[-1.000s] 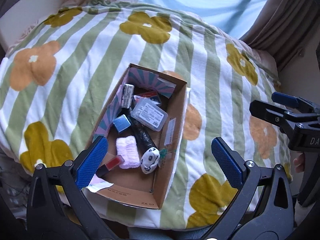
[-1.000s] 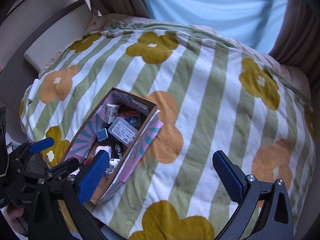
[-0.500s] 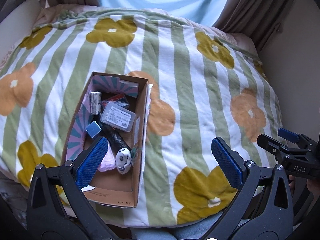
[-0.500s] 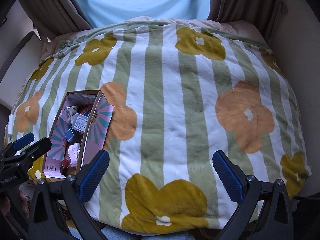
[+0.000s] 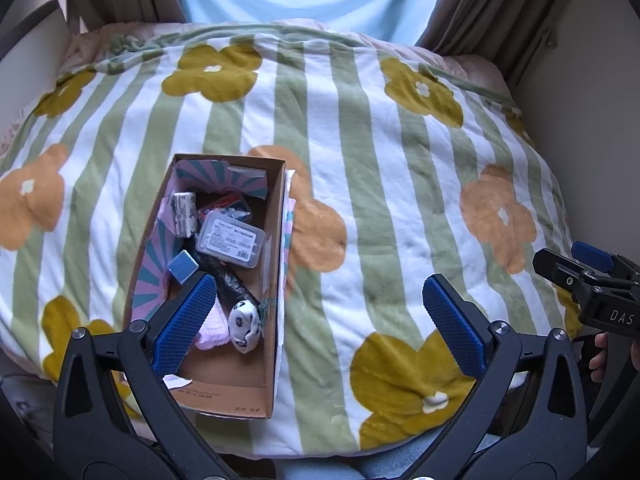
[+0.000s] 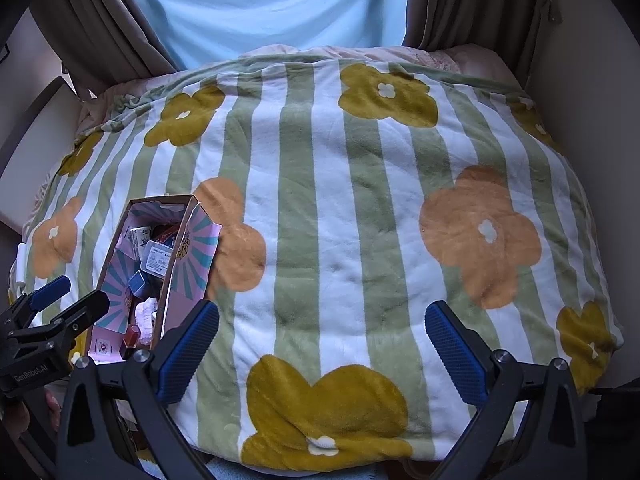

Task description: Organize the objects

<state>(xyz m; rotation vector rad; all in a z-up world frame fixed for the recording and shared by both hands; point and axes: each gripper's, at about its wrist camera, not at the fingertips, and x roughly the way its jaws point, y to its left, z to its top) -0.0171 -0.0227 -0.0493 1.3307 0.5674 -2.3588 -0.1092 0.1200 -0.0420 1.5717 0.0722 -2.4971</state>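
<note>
Both grippers, left point(image 5: 316, 320) and right point(image 6: 322, 340), gape wide and carry nothing; you hold them back over the blanket's point(image 6: 360, 220) near edge. All the small things sit gathered in the box point(image 5: 276, 248), none loose on the blanket. Your left view looks down onto the case point(image 5: 231, 237) and ball point(image 5: 245, 326); your right view shows mostly the box's patterned wall.

A bedroom in a home: a bed fills the scene, covered by a soft blanket point(image 5: 360, 184) with green stripes and big flowers. Brown curtains point(image 6: 472, 4) hang at the far end on both sides of a pale blue window blind point(image 6: 272, 4). Plain walls stand close at left and right.
</note>
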